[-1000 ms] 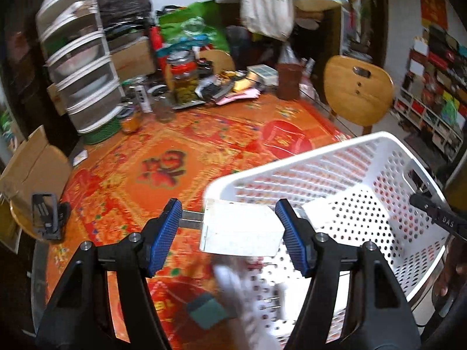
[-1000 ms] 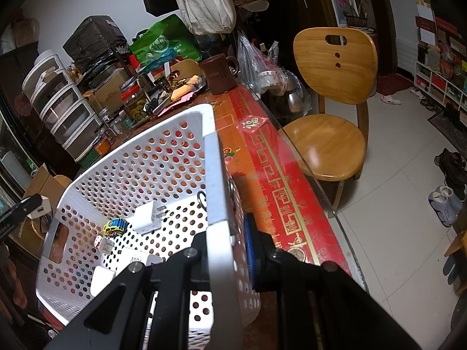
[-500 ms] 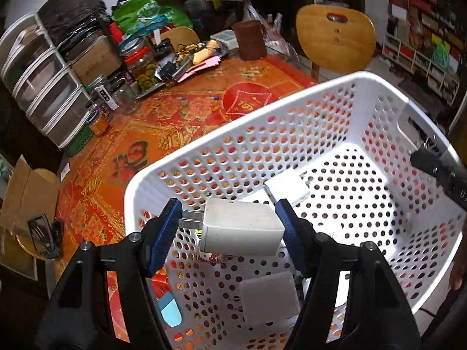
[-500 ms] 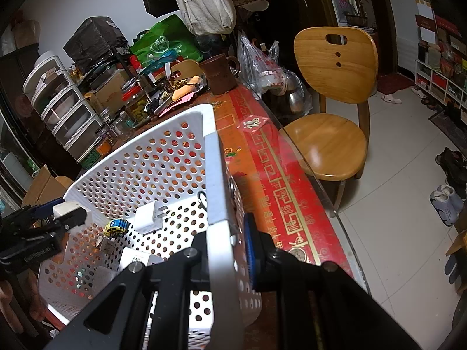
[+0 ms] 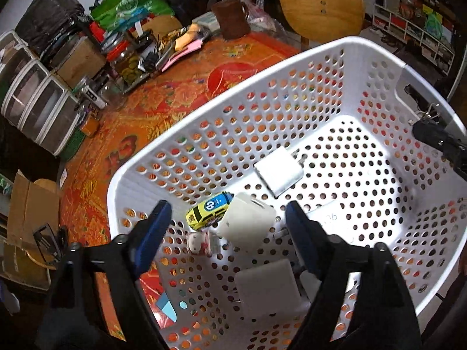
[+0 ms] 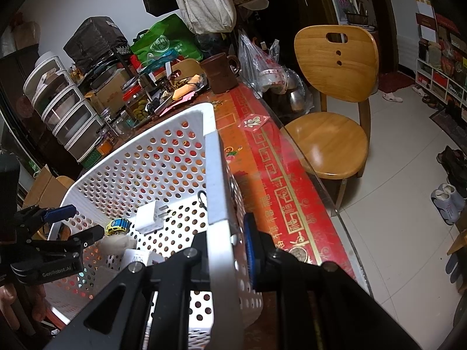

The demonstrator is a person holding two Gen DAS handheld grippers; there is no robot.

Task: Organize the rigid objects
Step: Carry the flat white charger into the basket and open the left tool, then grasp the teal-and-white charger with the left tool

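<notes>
- Charger (image 5: 246, 226): a white block, blurred, low in the centre of the left wrist view, between the spread fingers of the left gripper (image 5: 226, 221) and touching neither; whether it rests on the basket floor cannot be told.
- Left gripper: open, with its blue-padded fingers (image 5: 151, 229) wide apart over the inside of the basket (image 5: 292, 84). In the right wrist view it shows at the left edge (image 6: 73, 223).
- Basket: white, perforated, filling most of the left wrist view and standing on the counter (image 5: 175, 93), which carries a red and orange cloth.
- Toy car (image 5: 210, 210): yellow and blue, on the basket floor just up and left of the charger.
- Plug (image 5: 278, 172): a second white adapter with its prongs toward the upper right, near the frame centre, apart from the charger.
- Pad (image 5: 267, 290): a flat white square on the basket floor at the lower centre, below the charger.
- A small white and pink item (image 5: 201, 242) lies below the toy car; what it is cannot be told.
- Right gripper (image 6: 226, 250): clamped on the basket wall (image 6: 214, 175) at the lower centre of the right wrist view, one finger inside and the blue-padded one outside.
- Chair (image 6: 329, 110): wooden, at the right of that view, beside the counter edge.
</notes>
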